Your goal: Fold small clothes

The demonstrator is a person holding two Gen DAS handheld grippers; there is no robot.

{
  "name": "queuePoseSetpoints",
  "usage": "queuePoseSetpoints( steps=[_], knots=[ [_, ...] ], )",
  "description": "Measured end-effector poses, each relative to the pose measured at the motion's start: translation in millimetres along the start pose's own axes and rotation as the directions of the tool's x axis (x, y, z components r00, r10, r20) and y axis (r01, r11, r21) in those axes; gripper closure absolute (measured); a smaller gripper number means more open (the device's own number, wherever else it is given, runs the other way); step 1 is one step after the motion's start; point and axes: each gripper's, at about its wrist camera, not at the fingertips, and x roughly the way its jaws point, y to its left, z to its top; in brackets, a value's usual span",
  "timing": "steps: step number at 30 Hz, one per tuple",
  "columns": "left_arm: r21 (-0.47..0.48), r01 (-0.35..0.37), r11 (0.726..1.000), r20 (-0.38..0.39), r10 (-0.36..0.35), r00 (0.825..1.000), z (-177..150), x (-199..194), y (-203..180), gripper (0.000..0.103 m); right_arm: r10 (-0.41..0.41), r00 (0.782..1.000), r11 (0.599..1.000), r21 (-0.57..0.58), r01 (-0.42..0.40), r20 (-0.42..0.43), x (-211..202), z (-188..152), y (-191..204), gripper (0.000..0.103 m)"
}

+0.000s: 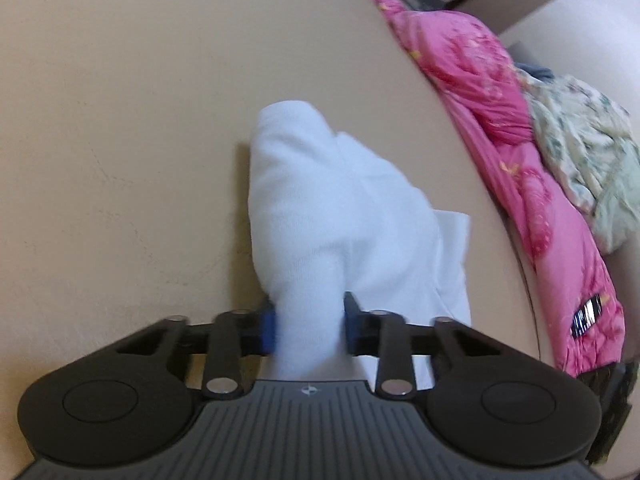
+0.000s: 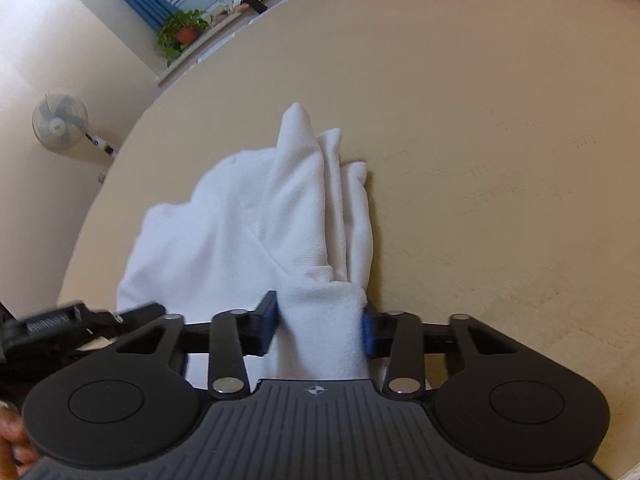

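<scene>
Both pairs of jaws are clamped on bunched folds of the white garment (image 1: 336,216): the left gripper (image 1: 309,326) is closed on a thick roll of it, and the right gripper (image 2: 319,326) is closed on another gathered end. The garment is seen lying crumpled on the beige table (image 1: 120,120), spreading from each gripper toward twelve o'clock. A pink quilt (image 1: 500,120) is piled at two o'clock in the left view. A potted plant (image 2: 182,32) is placed at eleven o'clock in the right view.
</scene>
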Motion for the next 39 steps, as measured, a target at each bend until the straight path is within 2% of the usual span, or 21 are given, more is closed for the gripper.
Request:
queuePoseSetpoints(
  steps=[3,5,10,12,13,15,16,17,18,20,23,26,27,28,29,31,34,35,37,38,39],
  knots=[
    [0.082,-0.028,0.996,0.054,0.024,0.998,3,-32,-9,0.074,0.038,0.999,0.999,-0.011,-0.038,0.029,-8,-2,10,0.071],
    [0.096,-0.043,0.994,0.102,0.033,0.994,5,-67,-3,0.075,0.108,0.993,0.993,-0.041,-0.106,0.04,-13,-6,24,0.072],
    [0.111,-0.066,0.992,0.182,0.045,0.982,11,-160,37,0.072,0.284,0.958,0.949,-0.155,-0.275,0.042,-27,-36,83,0.073],
    [0.089,-0.088,0.992,0.175,0.071,0.982,10,-183,60,0.055,0.349,0.937,0.925,-0.173,-0.338,0.036,-31,-50,102,0.071],
    [0.074,-0.14,0.987,0.174,0.126,0.977,9,-193,70,0.051,0.361,0.932,0.918,-0.182,-0.351,0.021,-31,-57,109,0.066],
    [0.083,-0.262,0.962,0.201,0.241,0.949,4,-213,82,0.051,0.288,0.957,0.932,-0.219,-0.29,-0.04,-22,-72,122,0.051],
    [0.1,-0.28,0.955,0.22,0.253,0.942,0,-226,86,0.051,0.208,0.975,0.945,-0.242,-0.222,-0.079,-16,-79,126,0.05],
    [0.11,-0.271,0.956,0.229,0.241,0.943,-7,-238,89,0.051,0.135,0.984,0.952,-0.259,-0.162,-0.119,-11,-89,125,0.05],
    [0.119,-0.262,0.958,0.233,0.23,0.945,-14,-248,92,0.051,0.112,0.985,0.954,-0.261,-0.144,-0.134,-10,-95,124,0.05],
    [0.157,-0.26,0.953,0.233,0.22,0.947,-30,-261,92,0.051,0.124,0.982,0.953,-0.26,-0.158,-0.141,-19,-102,126,0.05],
    [0.229,-0.257,0.939,0.215,0.208,0.954,-59,-263,88,0.051,0.188,0.974,0.934,-0.285,-0.217,-0.124,-39,-110,134,0.05],
    [0.276,-0.253,0.927,0.2,0.202,0.959,-79,-246,86,0.051,0.156,0.974,0.929,-0.311,-0.2,-0.161,-36,-129,141,0.05],
    [0.28,-0.256,0.925,0.194,0.207,0.959,-84,-236,87,0.051,0.12,0.978,0.929,-0.328,-0.172,-0.17,-33,-137,142,0.058],
    [0.273,-0.255,0.928,0.176,0.213,0.961,-87,-227,91,0.051,0.09,0.98,0.928,-0.341,-0.147,-0.177,-31,-145,143,0.084],
    [0.266,-0.256,0.929,0.157,0.22,0.963,-94,-222,101,0.053,0.075,0.981,0.929,-0.346,-0.134,-0.177,-30,-149,142,0.091],
    [0.255,-0.267,0.929,0.132,0.24,0.962,-95,-213,107,0.058,0.097,0.985,0.94,-0.313,-0.137,-0.141,-42,-150,138,0.095],
    [0.272,-0.229,0.935,0.103,0.209,0.973,-96,-204,103,0.058,0.153,0.986,0.956,-0.241,-0.166,-0.069,-58,-143,132,0.097],
    [0.297,-0.252,0.921,0.065,0.244,0.968,-96,-194,104,0.058,0.147,0.987,0.958,-0.238,-0.158,-0.067,-61,-144,130,0.097],
    [0.366,-0.363,0.857,-0.037,0.403,0.914,-105,-165,112,0.057,0.087,0.989,0.958,-0.262,-0.116,-0.12,-50,-150,128,0.097],
    [0.359,-0.371,0.856,-0.061,0.418,0.906,-107,-161,116,0.055,0.047,0.984,0.958,-0.27,-0.092,-0.169,-41,-154,125,0.097],
    [0.333,-0.363,0.87,-0.058,0.403,0.913,-103,-165,117,0.055,0.031,0.979,0.963,-0.258,-0.084,-0.203,-35,-156,121,0.096]
  ],
)
